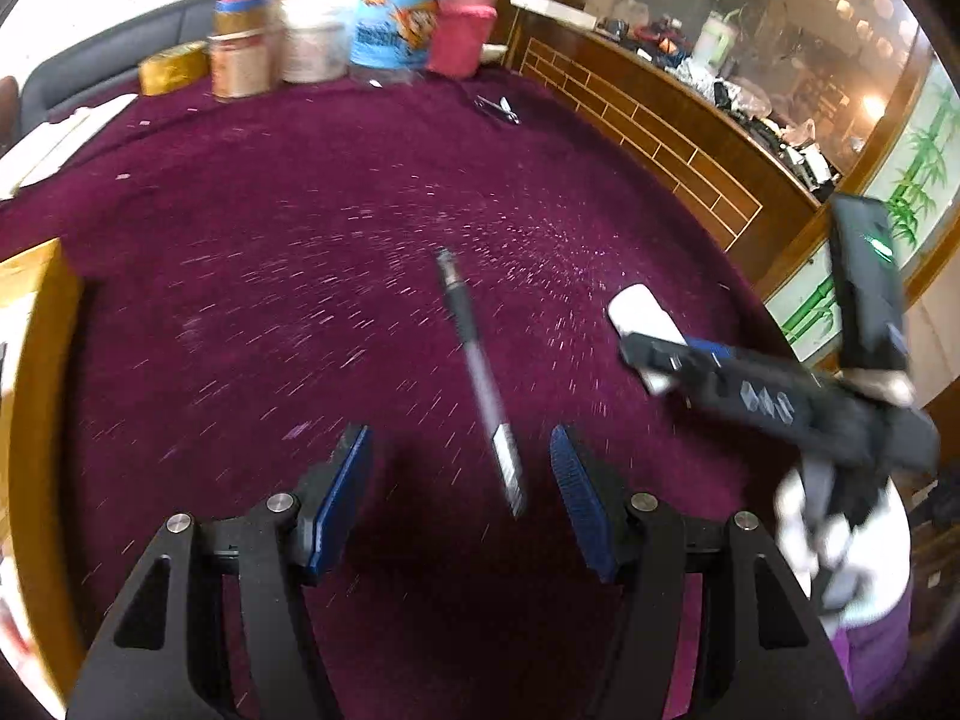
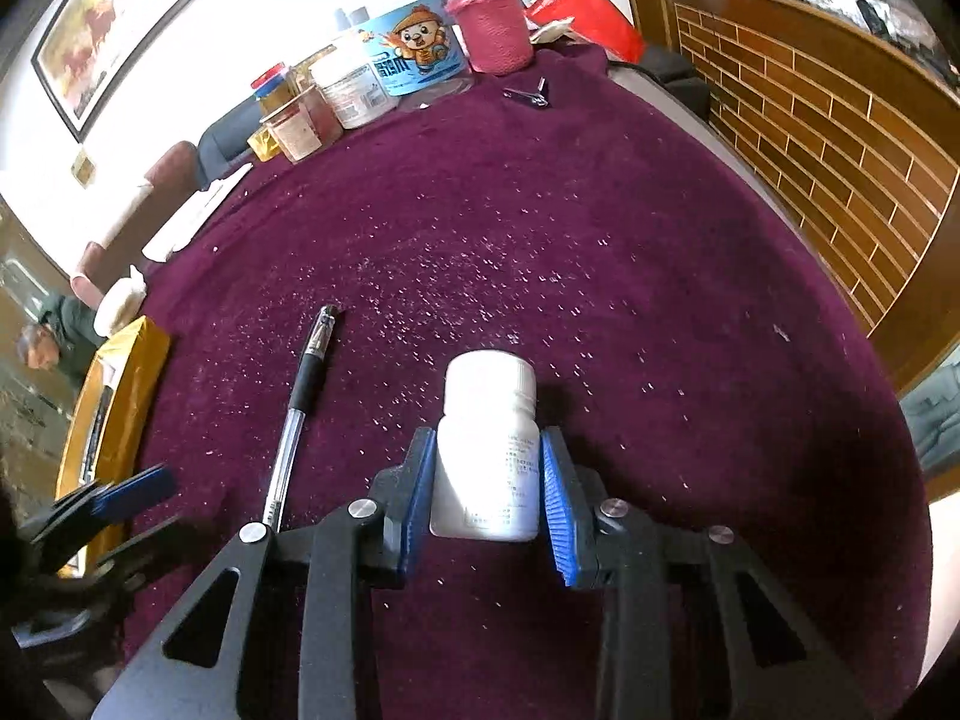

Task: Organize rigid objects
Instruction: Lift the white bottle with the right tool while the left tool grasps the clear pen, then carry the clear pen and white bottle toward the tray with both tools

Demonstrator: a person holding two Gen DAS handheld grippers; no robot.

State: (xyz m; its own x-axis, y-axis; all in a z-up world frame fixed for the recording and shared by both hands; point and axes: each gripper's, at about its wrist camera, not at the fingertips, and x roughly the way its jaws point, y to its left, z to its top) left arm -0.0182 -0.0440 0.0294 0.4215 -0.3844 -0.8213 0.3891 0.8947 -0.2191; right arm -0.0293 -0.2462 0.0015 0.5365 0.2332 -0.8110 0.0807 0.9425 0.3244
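Purple tablecloth [image 2: 600, 300], right gripper [image 2: 489, 495] angled steeply down, pads clamped on white bottle [image 2: 489, 444], left gripper [image 1: 462, 498] tilted down, jaws apart over pen [image 1: 480, 372] lying on cloth.

you can't read any text: the white bottle [image 2: 487, 450] and blue cartoon tub [image 2: 414, 57] carry print too small or blurred.

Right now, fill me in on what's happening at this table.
A person is working two handheld grippers over a purple tablecloth. The right gripper has its jaws around a white bottle lying on the cloth, both pads against its sides. The left gripper hangs open over a pen, which lies loose between its jaws. Jars stand at the far edge, untouched.
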